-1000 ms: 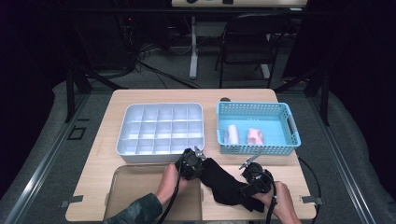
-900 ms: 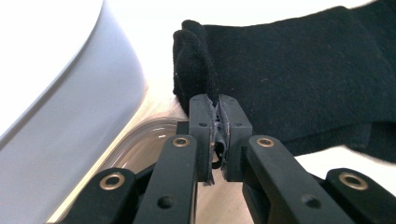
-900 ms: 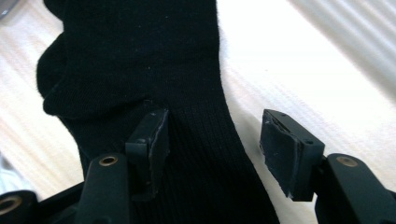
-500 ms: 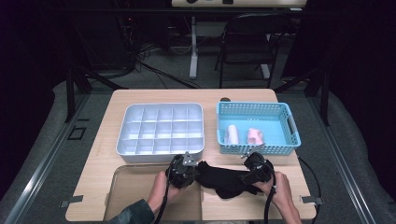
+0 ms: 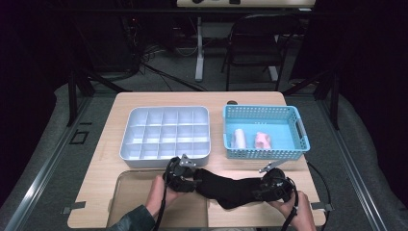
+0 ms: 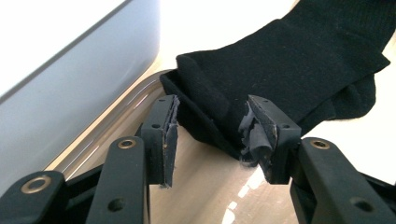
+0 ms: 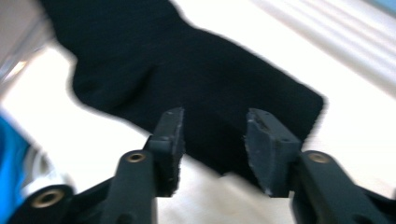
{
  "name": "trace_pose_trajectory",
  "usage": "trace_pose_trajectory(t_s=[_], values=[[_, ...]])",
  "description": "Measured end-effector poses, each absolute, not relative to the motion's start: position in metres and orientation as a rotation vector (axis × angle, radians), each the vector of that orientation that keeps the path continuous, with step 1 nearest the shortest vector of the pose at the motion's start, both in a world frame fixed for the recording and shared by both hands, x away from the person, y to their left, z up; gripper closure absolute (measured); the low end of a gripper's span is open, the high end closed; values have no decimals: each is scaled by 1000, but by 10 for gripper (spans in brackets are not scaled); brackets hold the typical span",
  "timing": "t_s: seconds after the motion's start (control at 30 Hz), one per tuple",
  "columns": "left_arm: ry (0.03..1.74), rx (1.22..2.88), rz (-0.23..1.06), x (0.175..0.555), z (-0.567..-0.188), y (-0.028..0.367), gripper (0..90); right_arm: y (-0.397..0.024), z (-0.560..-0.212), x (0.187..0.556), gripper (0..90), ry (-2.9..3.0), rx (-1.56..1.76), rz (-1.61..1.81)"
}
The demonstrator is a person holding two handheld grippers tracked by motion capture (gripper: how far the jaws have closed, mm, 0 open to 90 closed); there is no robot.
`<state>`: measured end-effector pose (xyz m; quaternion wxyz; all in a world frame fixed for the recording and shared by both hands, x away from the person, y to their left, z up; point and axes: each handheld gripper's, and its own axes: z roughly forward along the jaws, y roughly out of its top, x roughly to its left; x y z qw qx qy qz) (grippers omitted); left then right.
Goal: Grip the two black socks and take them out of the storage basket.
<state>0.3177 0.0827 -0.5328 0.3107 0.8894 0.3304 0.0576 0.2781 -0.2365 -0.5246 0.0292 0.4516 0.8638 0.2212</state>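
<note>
Black sock (image 5: 231, 188) lies flat on your near worktop (image 5: 120, 166), stretched for folding: left tool (image 6: 212, 126) just parted, right tool (image 7: 215, 140) closing, neither gripping.

Your stock: sock (image 6: 299, 60), black knit cloth, matt, finely ribbed. Gripper pads (image 6: 170, 140), grey rubber, frayed. Table (image 5: 159, 98), pale wood, smooth. Basket (image 5: 262, 113), blue perforated plastic. Divided tray (image 5: 166, 110), grey plastic, smooth.

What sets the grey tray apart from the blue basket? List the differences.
The grey tray is split into many small compartments, all empty; the blue basket is one open space holding two small rolls. The tray's walls are solid; the basket's are perforated, with a handle slot. Both are rectangular and sit on the wooden table.
</note>
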Motion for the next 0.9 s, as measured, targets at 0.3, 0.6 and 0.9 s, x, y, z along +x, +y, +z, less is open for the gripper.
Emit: trace_pose_trajectory(t_s=[0.3, 0.6, 0.9], values=[[856, 2395, 91, 327, -541, 78, 597, -225, -544, 270, 631, 2704, 1307, 568], [844, 2401, 49, 330, -549, 78, 839, -230, -548, 274, 885, 2630, 1289, 550], [861, 2391, 73, 325, -544, 80, 809, -239, -544, 273, 807, 2591, 1380, 592]])
